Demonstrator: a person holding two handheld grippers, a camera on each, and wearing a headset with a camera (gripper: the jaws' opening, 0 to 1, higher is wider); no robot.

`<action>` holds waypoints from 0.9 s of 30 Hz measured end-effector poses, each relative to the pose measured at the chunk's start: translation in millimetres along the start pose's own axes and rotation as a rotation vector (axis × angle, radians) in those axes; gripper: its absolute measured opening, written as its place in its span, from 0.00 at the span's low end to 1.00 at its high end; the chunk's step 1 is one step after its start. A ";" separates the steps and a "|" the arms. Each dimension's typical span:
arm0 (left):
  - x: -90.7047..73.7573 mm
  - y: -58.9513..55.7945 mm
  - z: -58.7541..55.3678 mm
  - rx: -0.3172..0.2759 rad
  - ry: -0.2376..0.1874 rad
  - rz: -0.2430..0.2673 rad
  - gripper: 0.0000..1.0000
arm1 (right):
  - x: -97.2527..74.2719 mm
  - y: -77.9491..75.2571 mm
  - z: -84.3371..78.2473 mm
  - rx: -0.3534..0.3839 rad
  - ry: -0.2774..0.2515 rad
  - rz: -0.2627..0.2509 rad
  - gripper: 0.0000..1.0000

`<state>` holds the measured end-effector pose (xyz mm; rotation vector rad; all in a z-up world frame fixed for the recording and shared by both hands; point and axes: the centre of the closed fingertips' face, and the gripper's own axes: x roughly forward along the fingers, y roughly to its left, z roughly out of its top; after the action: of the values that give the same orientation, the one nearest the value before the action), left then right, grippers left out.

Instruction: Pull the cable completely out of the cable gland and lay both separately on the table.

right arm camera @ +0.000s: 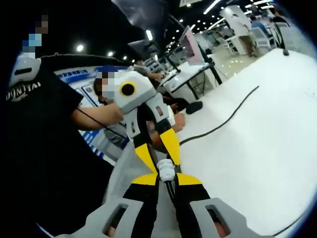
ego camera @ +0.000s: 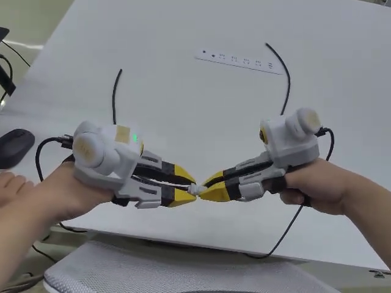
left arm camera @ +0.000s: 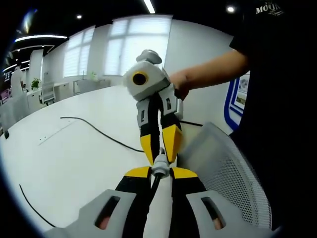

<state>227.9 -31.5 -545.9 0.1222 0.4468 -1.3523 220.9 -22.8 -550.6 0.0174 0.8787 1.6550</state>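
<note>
Closest to me, the left gripper [ego camera: 186, 188] and right gripper [ego camera: 209, 188] meet tip to tip over the table's near edge. Each pair of fingers is pinching the white cable gland [ego camera: 197, 190] from its own side. I see black cable [left arm camera: 155, 185] trailing back between the left fingers. Farther off, a power strip [ego camera: 241, 61] lies on the white table [ego camera: 183, 97].

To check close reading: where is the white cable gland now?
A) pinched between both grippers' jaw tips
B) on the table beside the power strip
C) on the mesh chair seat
A: the cable gland sits where the left gripper and the right gripper meet, yellow jaws closed on it tip to tip.
</note>
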 end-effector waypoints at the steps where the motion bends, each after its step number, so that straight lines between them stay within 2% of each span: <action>1: 0.0 0.4 -0.1 -0.005 -0.002 -0.001 0.15 | 0.0 0.2 0.5 -0.044 0.004 -0.016 0.07; 2: 0.1 1.8 -0.6 -0.027 -0.005 -0.004 0.15 | 0.0 -0.5 0.0 -0.090 0.014 -0.041 0.07; 6: 2.3 3.6 -6.2 -0.052 0.007 -0.014 0.15 | 3.2 -7.0 -5.0 -0.347 0.083 -0.145 0.07; 7: 3.1 4.0 -8.1 -0.062 0.008 -0.015 0.15 | 4.4 -7.7 -6.9 -0.438 0.117 -0.179 0.07; 9: 4.0 2.4 -10.8 -0.088 0.012 -0.028 0.15 | 6.4 -10.5 -11.9 -0.556 0.172 -0.217 0.07; 11: 5.1 2.1 -13.2 -0.082 0.020 -0.030 0.15 | 8.3 -11.0 -14.4 -0.603 0.200 -0.245 0.07; 14: 6.0 3.0 -17.1 -0.117 0.018 -0.040 0.15 | 9.7 -11.1 -16.6 -0.694 0.236 -0.279 0.07; 17: 5.3 5.5 -16.5 -0.138 0.004 -0.034 0.15 | 9.0 -13.0 -14.3 -0.753 0.242 -0.319 0.07; 20: 4.1 8.3 -14.9 -0.142 -0.006 -0.030 0.15 | 8.4 -13.8 -12.0 -0.757 0.234 -0.342 0.07; 23: 4.4 8.0 -14.3 -0.134 -0.003 -0.030 0.15 | 7.9 -15.5 -10.4 -0.732 0.228 -0.352 0.08; 24: 4.4 8.4 -14.1 -0.132 -0.003 -0.030 0.15 | 8.1 -15.7 -9.8 -0.693 0.217 -0.354 0.08; 27: 4.1 7.9 -12.1 -0.129 -0.010 -0.032 0.15 | 7.5 -16.1 -8.1 -0.652 0.195 -0.341 0.08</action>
<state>233.2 -29.4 -559.9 0.0020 0.5278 -1.3510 228.4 -20.6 -568.5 -0.7137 0.4163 1.5617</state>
